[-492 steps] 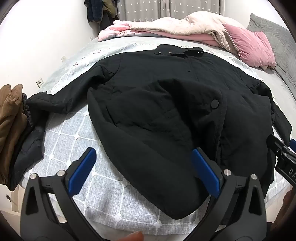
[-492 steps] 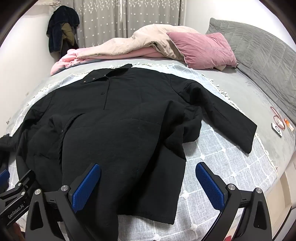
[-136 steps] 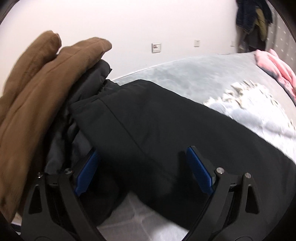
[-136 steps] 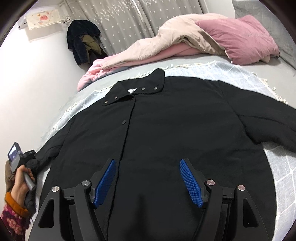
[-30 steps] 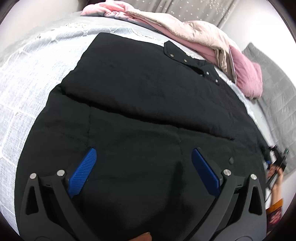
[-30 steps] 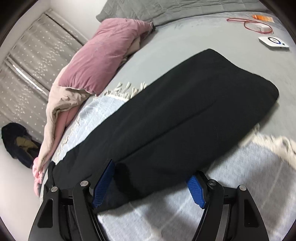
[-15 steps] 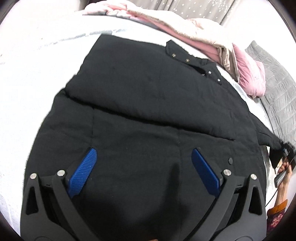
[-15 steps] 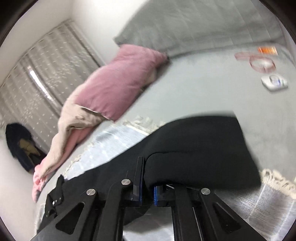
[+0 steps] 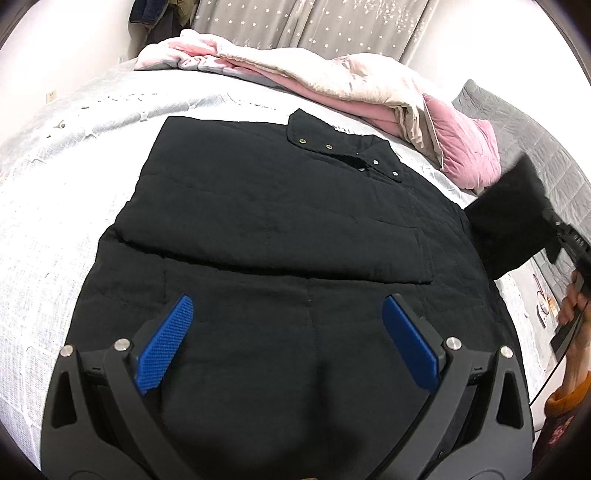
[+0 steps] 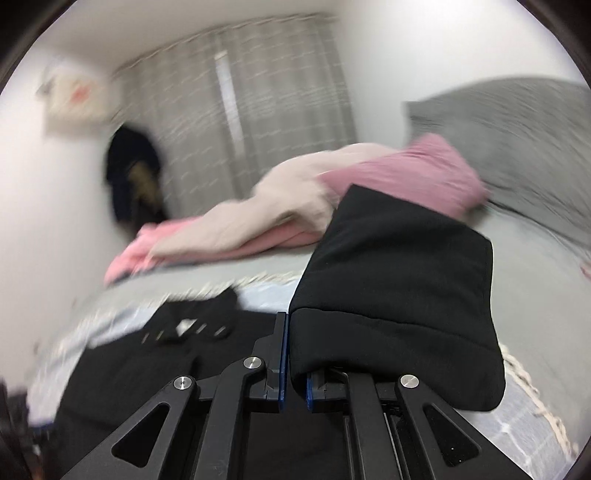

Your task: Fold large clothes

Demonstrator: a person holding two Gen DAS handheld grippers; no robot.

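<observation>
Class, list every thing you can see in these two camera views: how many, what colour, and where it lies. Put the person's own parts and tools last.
coat: one, black, spread on the bed, one sleeve already folded across its chest
sleeve: one, black, lifted off the bed
bedspread: one, pale checked, under the coat
duvet: one, cream and pink, heaped behind the collar
pillow: one, pink, beside the duvet
headboard: one, grey, far right
curtains: grey, starred, back wall
left gripper: open above the hem
right gripper: shut on the sleeve
hand: one, right edge
</observation>
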